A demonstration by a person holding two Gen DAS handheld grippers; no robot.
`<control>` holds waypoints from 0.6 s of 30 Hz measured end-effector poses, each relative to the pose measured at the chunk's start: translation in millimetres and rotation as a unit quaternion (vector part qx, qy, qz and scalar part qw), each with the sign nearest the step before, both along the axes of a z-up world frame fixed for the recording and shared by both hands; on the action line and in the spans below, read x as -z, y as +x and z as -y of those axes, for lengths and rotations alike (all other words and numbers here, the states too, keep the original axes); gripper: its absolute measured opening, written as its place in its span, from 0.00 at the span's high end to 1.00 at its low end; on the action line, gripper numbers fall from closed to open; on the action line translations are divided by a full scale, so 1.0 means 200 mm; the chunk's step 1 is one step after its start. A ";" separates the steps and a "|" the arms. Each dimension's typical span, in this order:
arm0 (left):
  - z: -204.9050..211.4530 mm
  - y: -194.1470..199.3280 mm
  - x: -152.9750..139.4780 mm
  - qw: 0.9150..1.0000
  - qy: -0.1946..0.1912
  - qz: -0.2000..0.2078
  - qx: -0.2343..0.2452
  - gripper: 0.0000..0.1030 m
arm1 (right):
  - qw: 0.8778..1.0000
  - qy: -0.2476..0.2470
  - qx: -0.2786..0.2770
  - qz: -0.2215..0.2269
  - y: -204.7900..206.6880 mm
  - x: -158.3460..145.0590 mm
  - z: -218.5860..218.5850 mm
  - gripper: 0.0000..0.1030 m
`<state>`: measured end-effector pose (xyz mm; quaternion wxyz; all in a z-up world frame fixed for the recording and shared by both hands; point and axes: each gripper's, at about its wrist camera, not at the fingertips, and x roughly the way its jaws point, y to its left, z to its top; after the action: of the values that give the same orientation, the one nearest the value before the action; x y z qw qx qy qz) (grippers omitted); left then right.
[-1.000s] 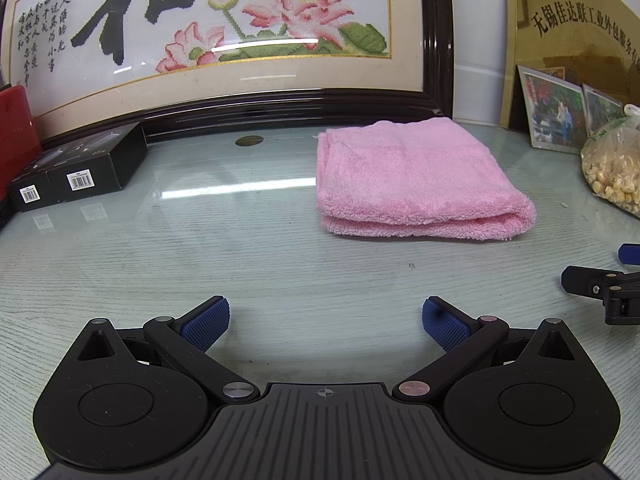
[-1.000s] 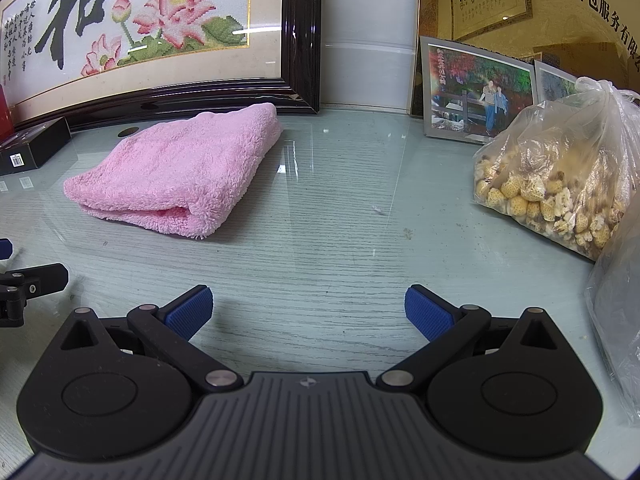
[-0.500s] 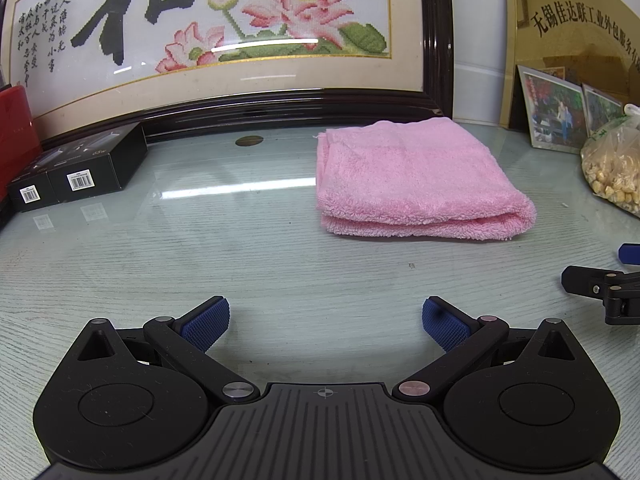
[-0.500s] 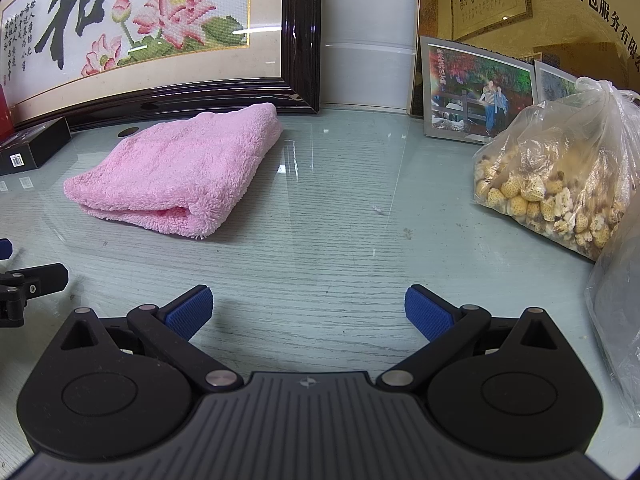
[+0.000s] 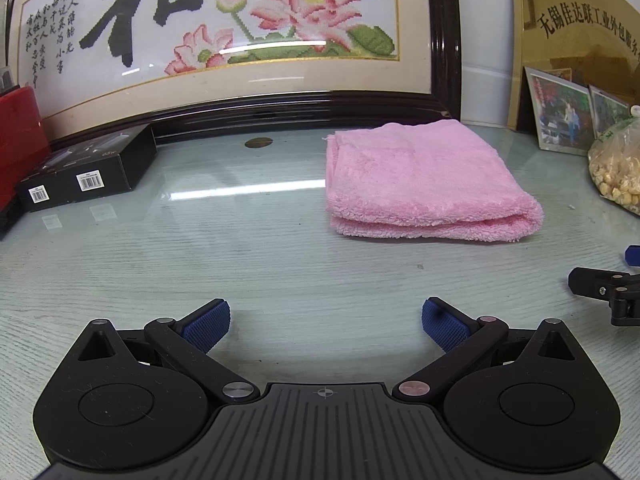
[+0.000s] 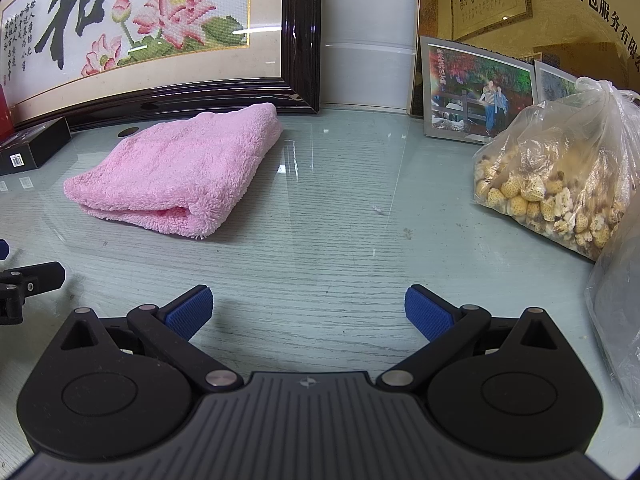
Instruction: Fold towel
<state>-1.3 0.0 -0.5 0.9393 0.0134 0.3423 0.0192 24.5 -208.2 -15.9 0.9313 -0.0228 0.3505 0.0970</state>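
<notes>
Nothing had shifted — the pink towel [image 5: 424,184] lay folded on the bench [image 5: 240,264], the left claw [image 5: 325,322] and right claw [image 6: 308,312] both agape, empty; the fold looked finished.

Framed cross-stitch [image 5: 224,36] leans behind the black box [image 5: 86,174]; bagged yellow lumps [image 6: 556,184] — beside photo frames [image 6: 476,88].

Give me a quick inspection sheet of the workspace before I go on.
Surface: glass-topped table, specks of dirt.
Job's things: pink towel folded, lying flat, untouched.
Clutter: black boxes at left; bag of dried produce at right; dark disc near the frame.
Grippers: left hand-held gripper open, empty; right hand-held gripper open, empty; both short of the towel.
Cables: nothing seen.
Surroundings: framed lotus embroidery, photos, gold plaque propped behind.
</notes>
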 end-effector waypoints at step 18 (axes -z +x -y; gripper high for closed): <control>0.01 -0.14 -0.09 0.993 0.039 0.110 -0.034 0.00 | 1.000 0.000 0.000 0.000 0.00 0.00 0.00 0.00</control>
<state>-28.8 -1.4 17.6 0.9688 0.0363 0.2360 0.0662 24.5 -208.0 -16.2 0.9312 -0.0230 0.3505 0.0972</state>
